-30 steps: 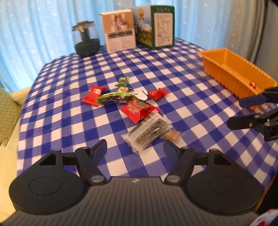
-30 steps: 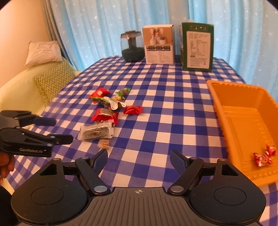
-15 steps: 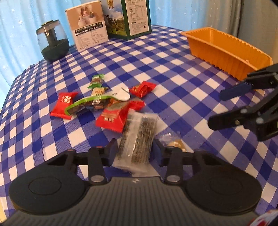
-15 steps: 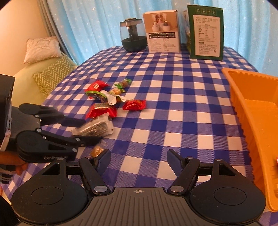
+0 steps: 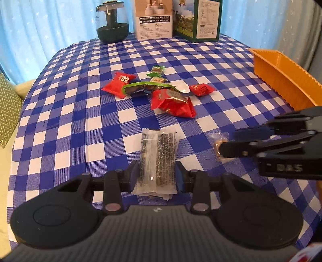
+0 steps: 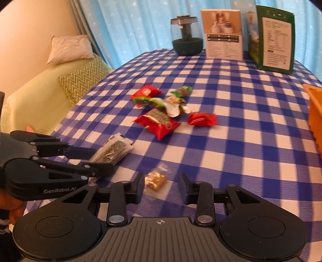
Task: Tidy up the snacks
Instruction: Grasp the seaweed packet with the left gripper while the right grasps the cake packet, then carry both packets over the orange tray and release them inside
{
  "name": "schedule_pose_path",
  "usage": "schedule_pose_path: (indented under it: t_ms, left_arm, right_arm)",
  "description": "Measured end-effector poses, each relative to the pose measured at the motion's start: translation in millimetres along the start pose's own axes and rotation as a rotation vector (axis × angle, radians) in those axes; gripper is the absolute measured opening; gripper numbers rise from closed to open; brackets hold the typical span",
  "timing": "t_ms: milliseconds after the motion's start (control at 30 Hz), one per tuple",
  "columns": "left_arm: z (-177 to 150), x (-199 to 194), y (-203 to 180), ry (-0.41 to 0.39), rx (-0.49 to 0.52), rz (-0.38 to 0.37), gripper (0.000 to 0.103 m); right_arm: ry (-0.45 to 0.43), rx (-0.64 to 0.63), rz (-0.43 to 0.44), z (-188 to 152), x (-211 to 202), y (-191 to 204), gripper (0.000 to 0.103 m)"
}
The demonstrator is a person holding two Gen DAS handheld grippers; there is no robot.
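My left gripper (image 5: 158, 173) is shut on the near end of a clear packet with dark contents (image 5: 159, 149), which lies on the blue checked tablecloth (image 5: 80, 112). From the right wrist view, the left gripper (image 6: 102, 160) clamps that packet (image 6: 114, 149) from the left. A small brown candy in clear wrap (image 6: 156, 179) sits between the jaws of my right gripper (image 6: 161, 181), which are closing. Its left finger touches the wrap and its right finger stands off it. In the left wrist view the right gripper (image 5: 227, 141) reaches that candy (image 5: 218, 141) from the right.
Farther back lie red snack packs (image 5: 173, 100), (image 5: 118, 84), (image 5: 201, 89) and green-wrapped sweets (image 5: 158, 70). An orange bin (image 5: 281, 80) stands at the right edge. A dark jar (image 5: 112, 22) and two boxes (image 5: 154, 18), (image 5: 199, 20) line the far side. A sofa with cushions (image 6: 84, 80) is at the left.
My left gripper dropped onto the clear packet and closed on it. My right gripper moved left and down to the small candy, and its jaws narrowed around it.
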State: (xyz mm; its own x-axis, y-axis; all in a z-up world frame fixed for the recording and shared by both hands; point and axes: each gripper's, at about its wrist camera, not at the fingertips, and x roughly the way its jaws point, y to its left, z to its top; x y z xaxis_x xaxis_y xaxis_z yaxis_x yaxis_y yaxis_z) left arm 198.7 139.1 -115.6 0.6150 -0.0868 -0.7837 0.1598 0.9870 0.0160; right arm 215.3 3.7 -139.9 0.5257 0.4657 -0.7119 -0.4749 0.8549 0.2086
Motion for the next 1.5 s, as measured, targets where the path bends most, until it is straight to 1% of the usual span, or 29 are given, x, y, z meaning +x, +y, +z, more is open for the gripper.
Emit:
schedule_pose_path:
  t_ms: [67,167,200,267,333,367,400,567,667,800,867,1000,1133,1233,1367,1500]
  left_arm:
    - [-2.9,-1.0,2.1,-0.013,-0.004,-0.014,0.035]
    - [-5.2,-0.8,4.1,-0.016,-0.02,-0.031,0.041]
    - [-6.3,-0.8,4.1,-0.014,-0.025,-0.034,0.045]
    - [-6.9,0.1,3.6,-0.015,-0.029,-0.037,0.045]
    - [-6.5,0.5,3.3,-0.022,-0.034,-0.036,0.045]
    - [-6.0,0.2,3.1,-0.028,-0.037,-0.038,0.045]
    - [-5.4,-0.1,2.7,-0.034,-0.039,-0.036,0.045]
    - [-1.8,4.2,1.6,-0.04,-0.049,-0.019,0.045]
    - [-0.4,7.6,-1.2,-0.036,-0.039,-0.007,0.043]
    - [0.2,9.3,-6.6,-0.034,-0.019,0.02,0.036]
    - [1.1,8.2,-9.1,-0.033,-0.018,0.03,0.035]
    - [2.0,1.9,-23.7,-0.049,0.014,0.082,0.034]
    - [2.1,-7.2,-41.5,-0.057,-0.018,0.086,0.034]
    - [5.9,-18.7,-59.3,-0.074,-0.051,0.061,0.034]
    - [17.8,-35.0,-86.8,-0.097,-0.096,-0.004,0.034]
    - [35.5,-50.7,-121.8,-0.125,-0.096,-0.051,0.034]
  right_arm:
    - [-0.001,0.006,-0.012,0.7,5.4,3.4,0.035]
    - [-0.007,-0.016,-0.041,1.3,10.6,10.0,0.035]
    - [-0.01,-0.035,-0.052,0.9,11.6,12.8,0.035]
    - [-0.013,-0.087,-0.08,-1.0,13.4,19.6,0.034]
    - [-0.018,-0.131,-0.105,-4.1,14.1,23.8,0.03]
    - [-0.02,-0.145,-0.118,-5.8,13.9,24.3,0.024]
    - [-0.021,-0.147,-0.12,-6.6,13.5,23.3,0.023]
    - [-0.031,-0.119,-0.116,-7.9,7.8,17.3,0.021]
    - [-0.044,-0.105,-0.122,-6.0,0.3,13.3,0.021]
    - [-0.06,-0.077,-0.136,-3.9,-10.7,5.7,0.021]
    - [-0.067,-0.062,-0.142,-3.5,-16.7,1.7,0.021]
    - [-0.094,-0.044,-0.156,-1.8,-32.4,-5.6,0.021]
    - [-0.123,-0.007,-0.174,-2.4,-54.8,-15.7,0.021]
    - [-0.137,0.027,-0.188,-5.3,-76.4,-25.6,0.021]
    - [-0.158,0.111,-0.218,-11.1,-109.7,-45.9,0.021]
    - [-0.188,0.18,-0.255,-14.0,-145.3,-67.6,0.021]
